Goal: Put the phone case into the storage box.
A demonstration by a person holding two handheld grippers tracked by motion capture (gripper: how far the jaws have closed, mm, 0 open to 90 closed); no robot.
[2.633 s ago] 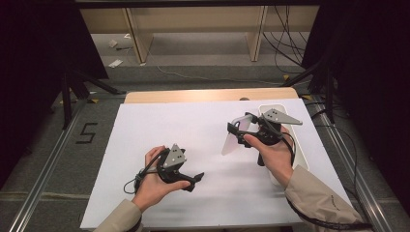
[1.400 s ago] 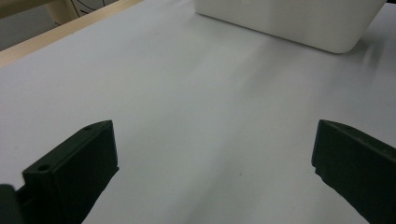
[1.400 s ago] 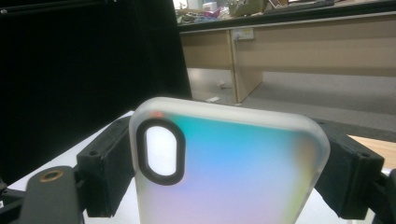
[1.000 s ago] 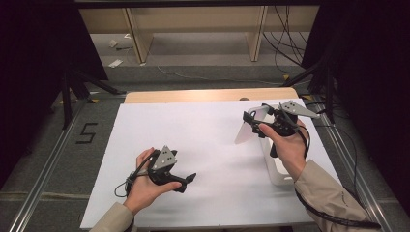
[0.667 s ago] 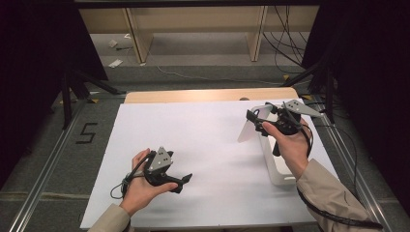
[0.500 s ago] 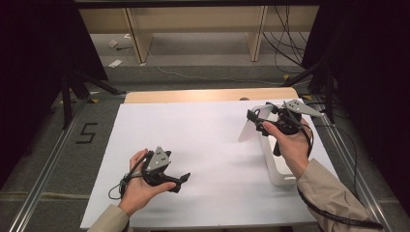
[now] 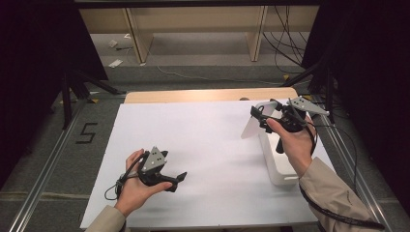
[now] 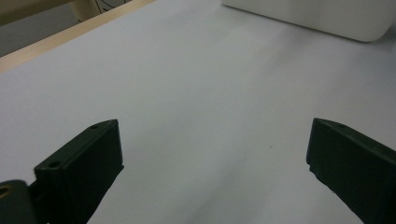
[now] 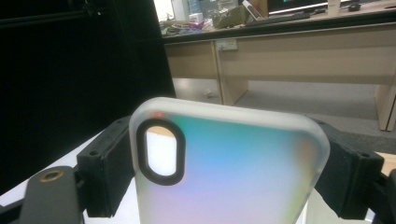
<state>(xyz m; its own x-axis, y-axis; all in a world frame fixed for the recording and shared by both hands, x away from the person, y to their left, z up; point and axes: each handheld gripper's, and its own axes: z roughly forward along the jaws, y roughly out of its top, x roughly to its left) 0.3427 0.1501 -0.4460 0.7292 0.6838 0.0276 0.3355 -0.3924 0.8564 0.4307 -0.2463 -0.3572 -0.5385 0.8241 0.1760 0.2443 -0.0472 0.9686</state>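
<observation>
Right tongs (image 7: 258,116) clamped a phone case (image 9: 229,168) above white tray (image 7: 278,164) at desk (image 7: 208,130) edge, left tongs (image 7: 176,180) gaped wide over bare sheet.

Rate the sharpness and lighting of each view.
High view: evenly lit white table, dark surroundings, fairly sharp. Left gripper view: soft; the black jaws are blurred, with a faint shadow on the table between them. Right gripper view: the phone case is close and blurred, showing an iridescent sheen; the background desks are sharper.

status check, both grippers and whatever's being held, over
Right gripper shut on phone case, raised over white tray. Left gripper open, empty, low over white table cover. Nothing in the way.
</observation>
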